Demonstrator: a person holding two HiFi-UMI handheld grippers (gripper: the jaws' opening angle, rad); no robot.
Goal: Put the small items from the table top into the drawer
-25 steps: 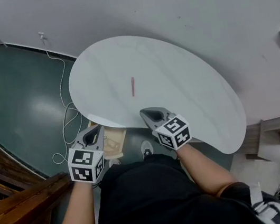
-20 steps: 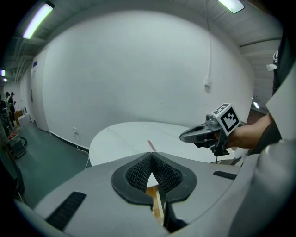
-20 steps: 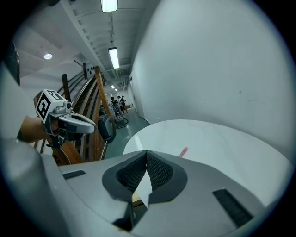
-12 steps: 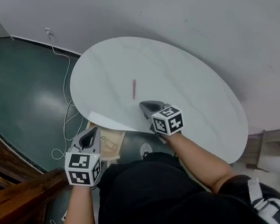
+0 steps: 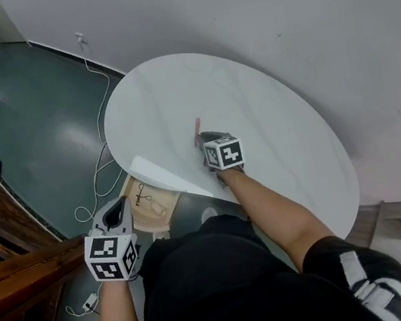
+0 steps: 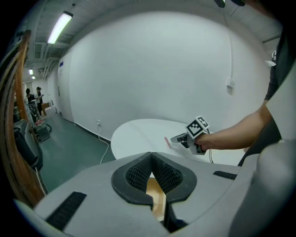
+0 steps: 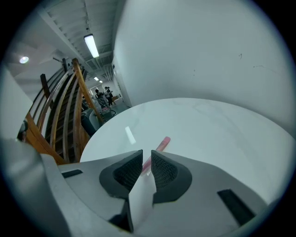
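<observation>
A pink pen lies on the white oval table. My right gripper hovers low over the table just short of the pen's near end. Its jaws have just been opening and stand a narrow gap apart, and the right gripper view shows the pen through that gap, untouched. A wooden drawer stands pulled out under the table's near edge with a small pair of scissors inside. My left gripper hangs beside the drawer, shut and empty. The left gripper view shows its pads meeting above the drawer.
A white cable trails over the green floor left of the table. Dark wooden rails stand at the near left. A white wall runs behind the table. The person's body fills the bottom of the head view.
My right gripper has moved forward and down over the table to the pen's near end. The left gripper has drifted slightly down-left beside the drawer, which now shows more of its inside.
</observation>
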